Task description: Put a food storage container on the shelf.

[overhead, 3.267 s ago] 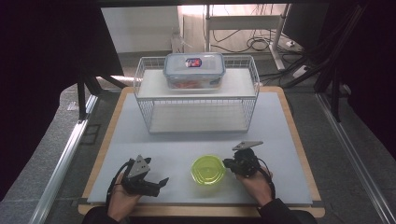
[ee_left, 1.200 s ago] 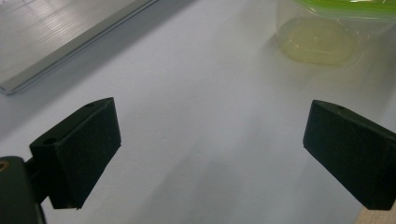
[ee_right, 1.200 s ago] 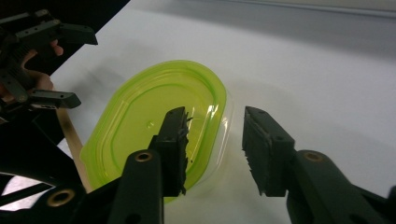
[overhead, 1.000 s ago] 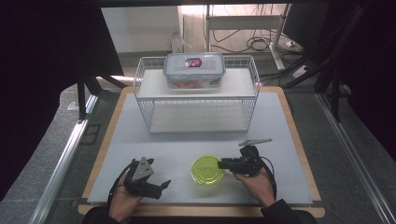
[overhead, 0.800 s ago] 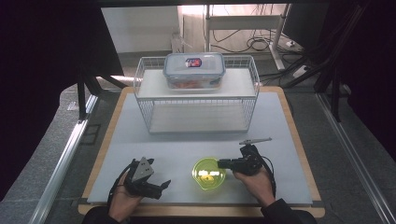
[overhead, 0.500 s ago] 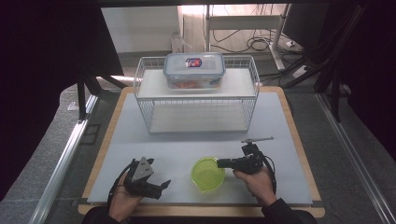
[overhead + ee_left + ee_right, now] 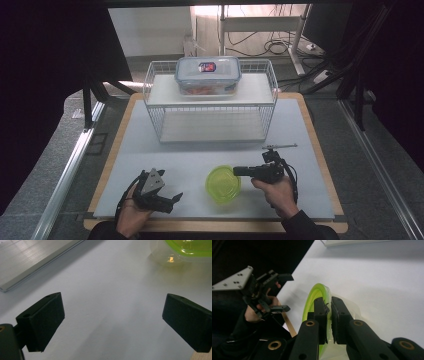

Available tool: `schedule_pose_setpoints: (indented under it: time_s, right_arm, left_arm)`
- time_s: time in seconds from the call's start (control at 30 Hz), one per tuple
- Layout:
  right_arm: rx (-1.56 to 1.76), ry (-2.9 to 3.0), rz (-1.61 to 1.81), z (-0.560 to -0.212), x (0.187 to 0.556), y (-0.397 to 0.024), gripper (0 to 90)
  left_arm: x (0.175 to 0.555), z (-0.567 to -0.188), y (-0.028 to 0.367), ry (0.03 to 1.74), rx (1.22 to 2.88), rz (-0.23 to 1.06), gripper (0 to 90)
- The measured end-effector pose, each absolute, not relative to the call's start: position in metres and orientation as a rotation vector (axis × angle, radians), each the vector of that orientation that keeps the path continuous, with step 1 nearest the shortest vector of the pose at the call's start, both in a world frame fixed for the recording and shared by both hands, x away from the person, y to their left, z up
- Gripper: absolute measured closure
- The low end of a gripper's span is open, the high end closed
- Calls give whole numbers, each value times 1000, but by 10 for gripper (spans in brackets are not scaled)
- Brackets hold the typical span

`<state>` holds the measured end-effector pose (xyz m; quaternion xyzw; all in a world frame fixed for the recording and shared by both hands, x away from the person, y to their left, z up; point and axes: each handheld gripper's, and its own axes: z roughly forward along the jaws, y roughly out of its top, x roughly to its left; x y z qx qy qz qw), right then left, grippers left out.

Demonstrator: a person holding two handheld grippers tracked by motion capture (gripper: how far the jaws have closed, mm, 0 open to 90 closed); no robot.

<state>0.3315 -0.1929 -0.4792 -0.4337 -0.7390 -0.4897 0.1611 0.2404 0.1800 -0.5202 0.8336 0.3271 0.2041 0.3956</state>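
Left gripper [image 7: 172, 199] rests near the bench [image 7: 200, 150] front edge, jaws spread wide with nothing between them. Just to its right sits the green-lidded tub [image 7: 223, 184]. Right gripper [image 7: 239, 171] is clamped on the tub's right rim.

The right tool [image 7: 239, 171] has swung round and clamped the green-lidded container's [image 7: 223, 184] rim.

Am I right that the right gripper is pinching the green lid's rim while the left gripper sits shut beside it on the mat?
Not quite: the left gripper is open, its jaws wide apart in the left gripper view. The rest holds: the right gripper pinches the green lid's rim.
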Motion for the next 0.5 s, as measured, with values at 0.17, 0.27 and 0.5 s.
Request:
schedule_pose_setpoints:
  time_s: [0.17, 0.27, 0.5]
  right_arm:
    - [-1232, -2089, -1424, -473, 333, -194, 837]
    - [-1224, -2086, -1444, -467, 334, -194, 837]
    - [-1206, -2077, -1480, -455, 337, -194, 836]
  left_arm:
    - [240, -520, 180, 831, 2108, 520, 38]
    - [240, -519, 181, 835, 2093, 525, 38]
    - [239, -518, 181, 836, 2083, 529, 38]
